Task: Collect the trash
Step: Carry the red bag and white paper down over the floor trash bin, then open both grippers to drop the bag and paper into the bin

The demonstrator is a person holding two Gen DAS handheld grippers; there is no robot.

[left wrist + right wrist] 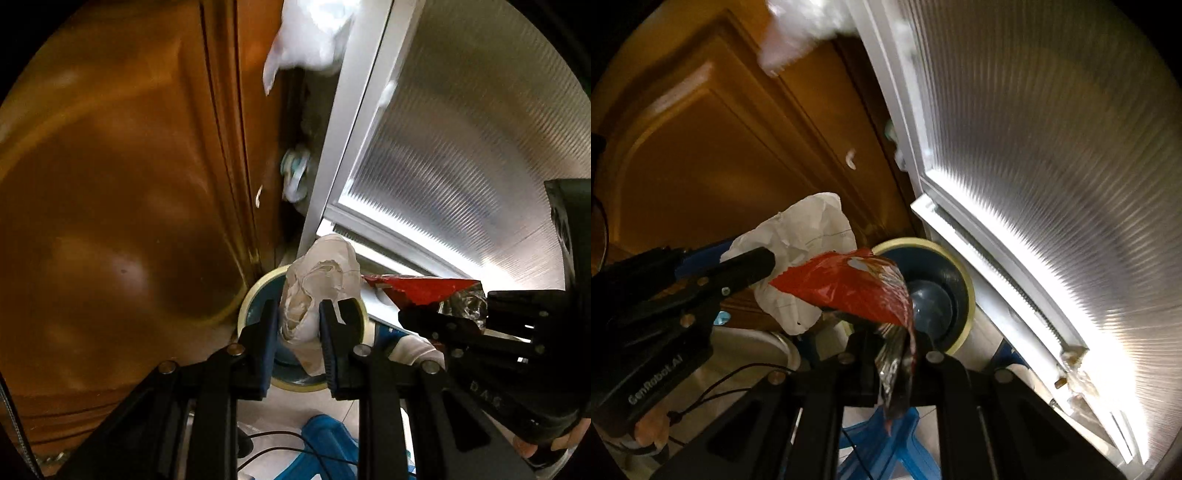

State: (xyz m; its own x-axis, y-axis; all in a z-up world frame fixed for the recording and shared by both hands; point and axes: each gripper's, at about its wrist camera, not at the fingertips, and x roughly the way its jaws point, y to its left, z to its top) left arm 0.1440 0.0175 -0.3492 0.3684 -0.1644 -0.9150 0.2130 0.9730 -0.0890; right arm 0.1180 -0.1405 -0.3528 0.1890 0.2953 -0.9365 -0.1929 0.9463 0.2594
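Observation:
My left gripper [298,314] is shut on a crumpled white paper [319,284], held in the air above a round bin with a cream rim and dark blue inside [258,291]. My right gripper [895,343] is shut on a red foil-lined snack wrapper [849,284], also held over the bin [945,280]. In the left wrist view the right gripper [417,314] comes in from the right with the wrapper [424,290] beside the paper. In the right wrist view the left gripper [764,264] comes in from the left with the paper [805,229].
A brown wooden door [110,203] stands to the left. A ribbed translucent sliding door with a white frame [461,147] stands to the right. A blue plastic stool [886,443] and black cables lie on the tiled floor below. A metal basin [757,354] sits at lower left.

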